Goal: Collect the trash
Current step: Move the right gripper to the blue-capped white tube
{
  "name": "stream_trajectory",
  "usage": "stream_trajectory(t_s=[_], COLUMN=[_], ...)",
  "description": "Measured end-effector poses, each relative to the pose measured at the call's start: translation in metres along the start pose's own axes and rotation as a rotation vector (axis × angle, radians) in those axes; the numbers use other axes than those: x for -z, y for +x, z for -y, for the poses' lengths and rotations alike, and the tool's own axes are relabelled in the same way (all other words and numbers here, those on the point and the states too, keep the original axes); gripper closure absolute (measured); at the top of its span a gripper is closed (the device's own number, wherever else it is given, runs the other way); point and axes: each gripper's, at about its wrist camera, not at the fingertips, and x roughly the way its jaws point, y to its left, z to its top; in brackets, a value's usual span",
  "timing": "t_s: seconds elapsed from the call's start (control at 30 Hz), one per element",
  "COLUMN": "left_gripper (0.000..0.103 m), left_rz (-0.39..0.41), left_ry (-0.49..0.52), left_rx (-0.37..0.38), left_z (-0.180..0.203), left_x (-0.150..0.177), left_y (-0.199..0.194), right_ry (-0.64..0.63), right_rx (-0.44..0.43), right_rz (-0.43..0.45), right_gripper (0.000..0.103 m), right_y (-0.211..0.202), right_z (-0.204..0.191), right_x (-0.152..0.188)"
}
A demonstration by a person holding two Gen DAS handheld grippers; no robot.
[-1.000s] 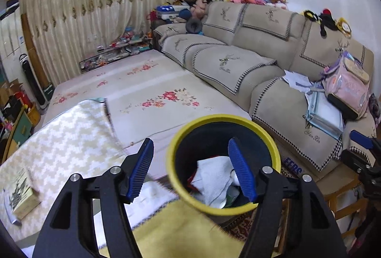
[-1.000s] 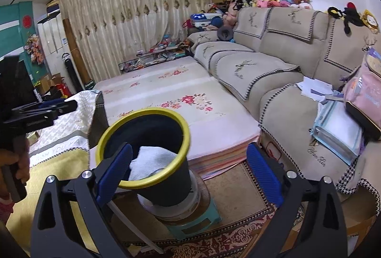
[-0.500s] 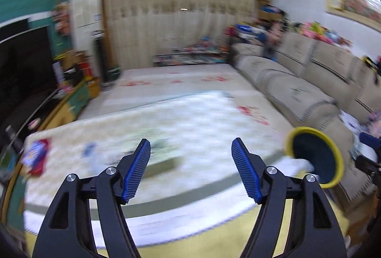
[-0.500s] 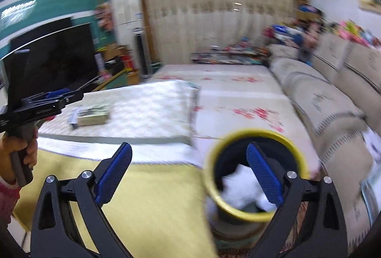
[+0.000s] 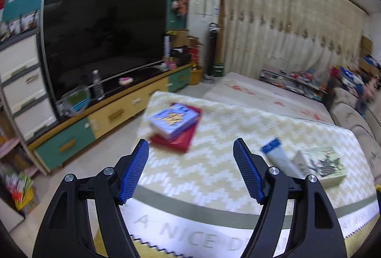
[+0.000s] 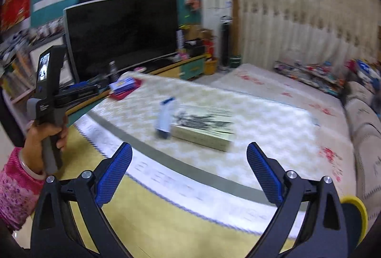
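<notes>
Left wrist view: both hand-held grippers spread and empty above the worktop

Left hand-held gripper (image 5: 190, 169) is spread, with nothing between its blue pads (image 5: 134, 174); they hang above the near edge of the worktop (image 5: 214, 177), which wears a cream zigzag cloth. Last change in opening too small to call.

Right hand-held gripper (image 6: 189, 174) is spread wide, also empty, over the near edge.

On the worktop: a white tube with blue cap (image 5: 278, 155) lies near the right edge, touching or just beside a pale flat box (image 5: 321, 165). A blue box on a red book (image 5: 173, 125) sits at the far left corner. Frames are motion-blurred, so contact is uncertain.

Yellow-rimmed bin (image 6: 353, 210) shows only at the lower right of the right wrist view, off the worktop's right end. A hand (image 6: 44, 139) in a pink sleeve grips the left unit's handle.
</notes>
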Motion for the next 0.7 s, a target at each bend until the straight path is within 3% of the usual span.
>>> stream_trajectory(t_s=[0.23, 0.47, 0.7], left_gripper=[0.026, 0.026, 0.026], left_rz=[0.037, 0.073, 0.101], left_ry=[-0.038, -0.059, -0.053], left_rx=[-0.061, -0.069, -0.076], left_z=[-0.023, -0.028, -0.026], left_x=[0.002, -0.001, -0.001], left_y=[-0.011, -0.026, -0.037], right_ry=[-0.038, 0.038, 0.049], right_rx=[-0.059, -0.056, -0.03], right_rz=[-0.065, -0.167, -0.221], right_gripper=[0.019, 0.04, 0.047], right_y=[0.078, 0.14, 0.171], right_z=[-0.04, -0.035, -0.035], right_x=[-0.017, -0.029, -0.038])
